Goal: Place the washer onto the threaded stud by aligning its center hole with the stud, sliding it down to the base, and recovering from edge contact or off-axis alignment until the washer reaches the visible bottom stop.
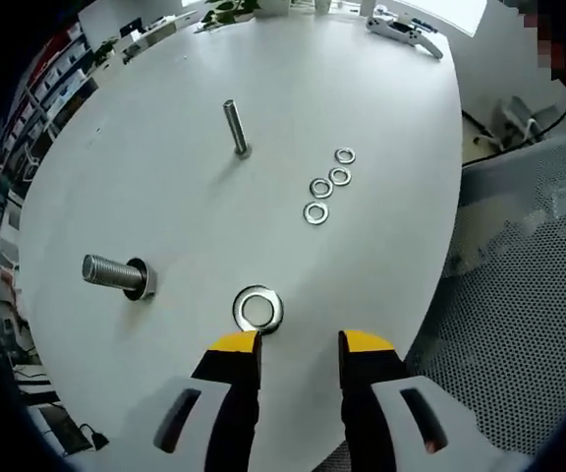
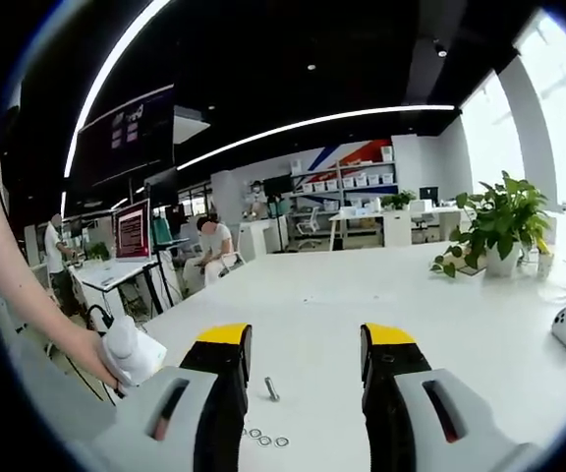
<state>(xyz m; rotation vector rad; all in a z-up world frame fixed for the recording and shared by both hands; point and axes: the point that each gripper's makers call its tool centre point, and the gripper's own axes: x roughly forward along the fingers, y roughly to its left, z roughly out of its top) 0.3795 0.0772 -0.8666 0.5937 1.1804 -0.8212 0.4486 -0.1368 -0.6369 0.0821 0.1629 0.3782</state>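
A large steel washer (image 1: 258,310) lies flat on the white table (image 1: 165,216), just beyond my left gripper (image 1: 300,341), whose yellow-tipped jaws stand open with nothing between them. A thick threaded stud (image 1: 114,272) stands on its nut base to the left of the washer. Farther off, a thin stud (image 1: 234,126) rises from the table. Several small washers (image 1: 327,184) lie in a row to the right of it. In the right gripper view, my right gripper (image 2: 306,346) is open and held above the table, with the thin stud (image 2: 272,388) and small washers (image 2: 264,439) far below.
The table's edge (image 1: 450,226) runs close on the right, with grey mesh flooring (image 1: 519,295) beyond. Another tool (image 1: 406,32) lies at the far end. A potted plant (image 2: 499,231) stands on the table. A person's hand (image 2: 116,354) holds the left gripper; people sit at desks behind.
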